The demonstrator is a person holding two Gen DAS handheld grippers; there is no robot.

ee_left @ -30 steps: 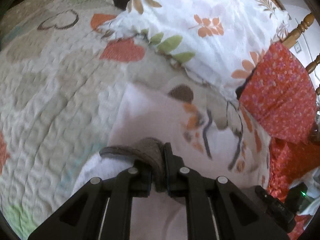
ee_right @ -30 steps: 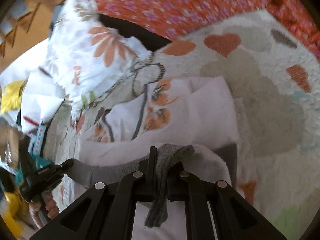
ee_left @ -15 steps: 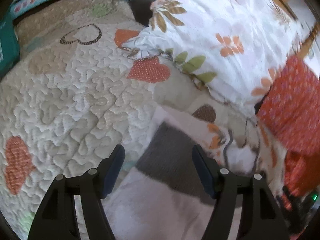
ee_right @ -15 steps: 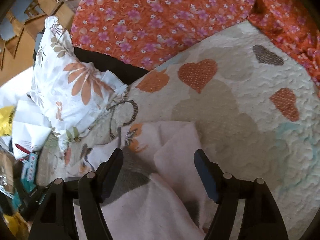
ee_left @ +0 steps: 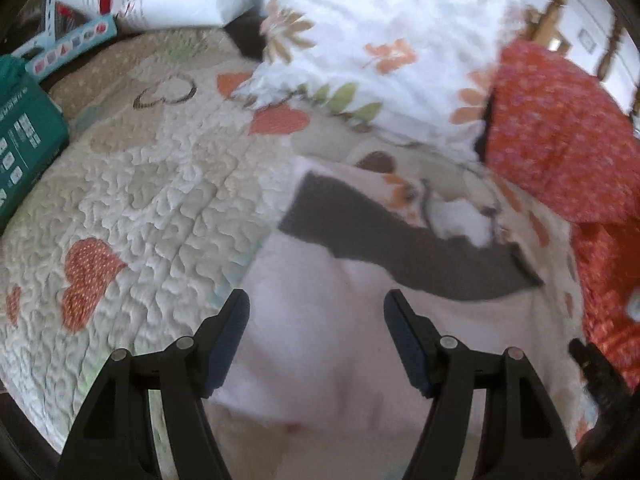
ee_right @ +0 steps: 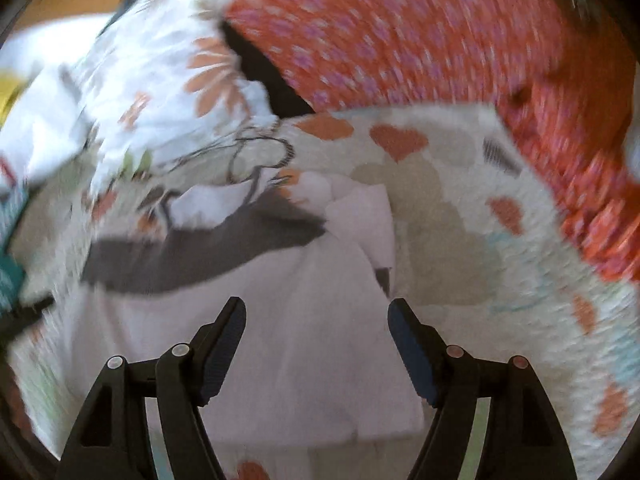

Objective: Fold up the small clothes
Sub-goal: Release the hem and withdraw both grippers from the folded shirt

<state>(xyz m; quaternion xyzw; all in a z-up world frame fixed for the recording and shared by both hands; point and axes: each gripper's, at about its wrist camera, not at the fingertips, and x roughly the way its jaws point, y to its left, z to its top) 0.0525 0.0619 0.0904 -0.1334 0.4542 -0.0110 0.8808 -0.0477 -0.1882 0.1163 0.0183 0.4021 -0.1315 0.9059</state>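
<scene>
Each of the 2 views looks from just behind its own tongs, forward and steeply down onto the bed. The left tongs (ee_left: 316,304) and right tongs (ee_right: 316,312) frame the bottom edge. Both views sit close over the garment (ee_left: 320,340) and share its grey band (ee_right: 200,256), the white pillow (ee_left: 380,40) and red pillow (ee_right: 420,32) beyond.

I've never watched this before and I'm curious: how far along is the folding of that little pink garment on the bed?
One fold looks done: the pink garment lies doubled on the quilt, its grey band laid across the middle. Nothing is in hand: the left gripper and the right gripper are both open and empty above it. Probably left: another fold or two, since it still lies wide and uneven.
</scene>
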